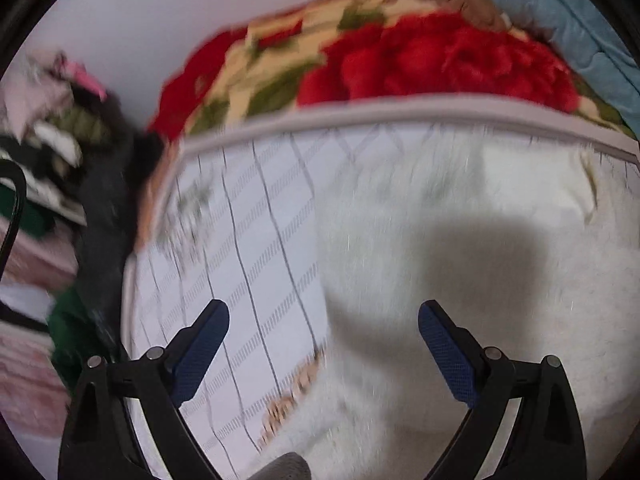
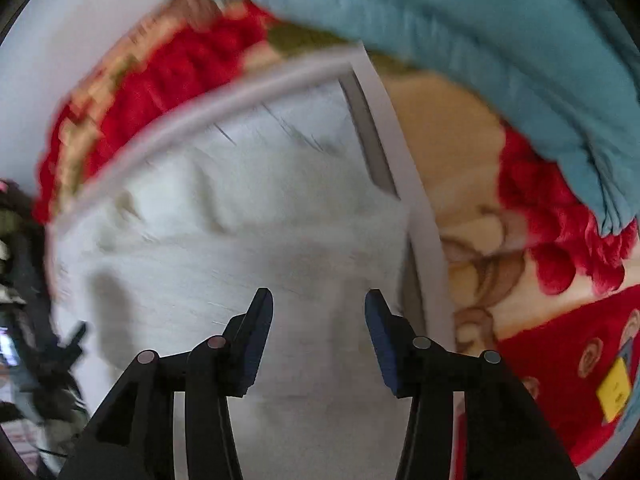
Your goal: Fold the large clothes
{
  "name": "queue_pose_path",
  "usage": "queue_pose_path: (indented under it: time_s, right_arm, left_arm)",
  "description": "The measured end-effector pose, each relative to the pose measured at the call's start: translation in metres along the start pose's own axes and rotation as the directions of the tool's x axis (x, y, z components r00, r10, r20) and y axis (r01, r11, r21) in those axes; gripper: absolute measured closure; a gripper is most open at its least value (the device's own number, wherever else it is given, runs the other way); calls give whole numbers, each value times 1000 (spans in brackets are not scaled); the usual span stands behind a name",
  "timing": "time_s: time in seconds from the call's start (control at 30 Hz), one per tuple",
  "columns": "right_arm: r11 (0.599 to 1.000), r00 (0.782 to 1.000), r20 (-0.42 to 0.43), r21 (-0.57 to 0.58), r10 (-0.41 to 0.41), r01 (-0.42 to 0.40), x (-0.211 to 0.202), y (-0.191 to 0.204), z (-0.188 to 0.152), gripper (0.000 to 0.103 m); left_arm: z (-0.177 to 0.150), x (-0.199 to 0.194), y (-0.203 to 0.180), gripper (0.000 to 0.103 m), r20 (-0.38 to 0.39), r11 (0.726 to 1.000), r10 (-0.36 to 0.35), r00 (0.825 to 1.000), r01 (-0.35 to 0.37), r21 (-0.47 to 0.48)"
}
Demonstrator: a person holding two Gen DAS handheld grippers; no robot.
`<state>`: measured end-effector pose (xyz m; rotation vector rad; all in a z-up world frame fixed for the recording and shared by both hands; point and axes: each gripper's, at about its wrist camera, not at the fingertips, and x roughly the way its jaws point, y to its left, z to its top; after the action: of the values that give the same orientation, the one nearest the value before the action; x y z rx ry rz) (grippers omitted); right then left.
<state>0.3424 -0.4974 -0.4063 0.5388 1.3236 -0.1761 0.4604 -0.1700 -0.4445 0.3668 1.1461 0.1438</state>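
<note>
A large white fuzzy garment (image 1: 460, 248) lies spread on a white quilted mattress (image 1: 248, 216) with a grey piped edge. My left gripper (image 1: 324, 316) hovers above the garment's left edge, jaws wide apart and empty. In the right wrist view the same white garment (image 2: 224, 248) fills the middle, up to the mattress corner (image 2: 400, 152). My right gripper (image 2: 319, 300) is open and empty just above the garment. Both views are motion-blurred.
A red and cream floral blanket (image 1: 400, 56) is bunched behind the mattress, also to the right (image 2: 540, 240). A light blue quilt (image 2: 460, 40) lies on top of it. A pile of dark and mixed clothes (image 1: 80, 152) sits at the left.
</note>
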Motion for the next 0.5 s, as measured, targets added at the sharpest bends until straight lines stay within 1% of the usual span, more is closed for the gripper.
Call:
queue_pose_path:
  time_s: [0.03, 0.1, 0.13, 0.17, 0.2, 0.23, 0.27, 0.3, 0.33, 0.37, 0.4, 0.43, 0.47, 0.5]
  right_arm:
    - [999, 999, -14, -9, 46, -47, -1, 15, 7, 53]
    - [988, 985, -86, -35, 150, -153, 14, 43, 22, 53]
    - [986, 981, -112, -35, 161, -165, 25, 54, 26, 53]
    - [988, 978, -161, -52, 132, -142, 49, 70, 39, 53]
    - [992, 978, -192, -78, 84, -101, 71, 81, 47, 53]
    - [994, 977, -214, -103, 15, -37, 92, 88, 56, 53]
    - [991, 966, -253, -130, -51, 18, 115, 95, 60, 53]
    - [986, 950, -297, -156, -97, 52, 133, 97, 62, 53]
    - [983, 928, -348, -168, -133, 78, 155, 97, 63, 53]
    - [983, 914, -380, -167, -140, 81, 168, 94, 60, 54]
    - [984, 911, -393, -165, -128, 67, 176, 93, 58, 68]
    - [985, 917, -377, -155, -131, 77, 179, 92, 57, 89]
    - [987, 925, -358, -140, -129, 83, 176, 90, 58, 93]
    - [991, 931, -349, -117, -108, 72, 173, 88, 58, 95]
  left_arm:
    - [10, 1, -6, 6, 21, 1000, 21, 1000, -21, 18]
    - [24, 9, -15, 6, 31, 998, 44, 999, -45, 35]
    - [30, 15, -20, 6, 33, 998, 50, 998, -52, 42]
    - [37, 25, -29, 6, 29, 996, 63, 998, -64, 63]
    - [41, 31, -35, 6, 24, 995, 67, 997, -69, 78]
    - [44, 40, -43, 6, 19, 992, 71, 997, -73, 100]
    - [45, 47, -50, 6, 16, 990, 76, 997, -78, 120]
    - [45, 54, -58, 6, 12, 987, 78, 997, -78, 143]
    - [45, 60, -64, 6, 10, 984, 74, 997, -75, 164]
    - [44, 64, -68, 6, 12, 981, 72, 997, -73, 180]
    - [43, 67, -74, 6, 15, 977, 71, 997, -72, 199]
    - [42, 69, -76, 6, 17, 975, 65, 998, -67, 210]
    - [40, 69, -77, 6, 22, 975, 52, 998, -56, 215]
    - [40, 67, -78, 6, 23, 975, 44, 999, -48, 216]
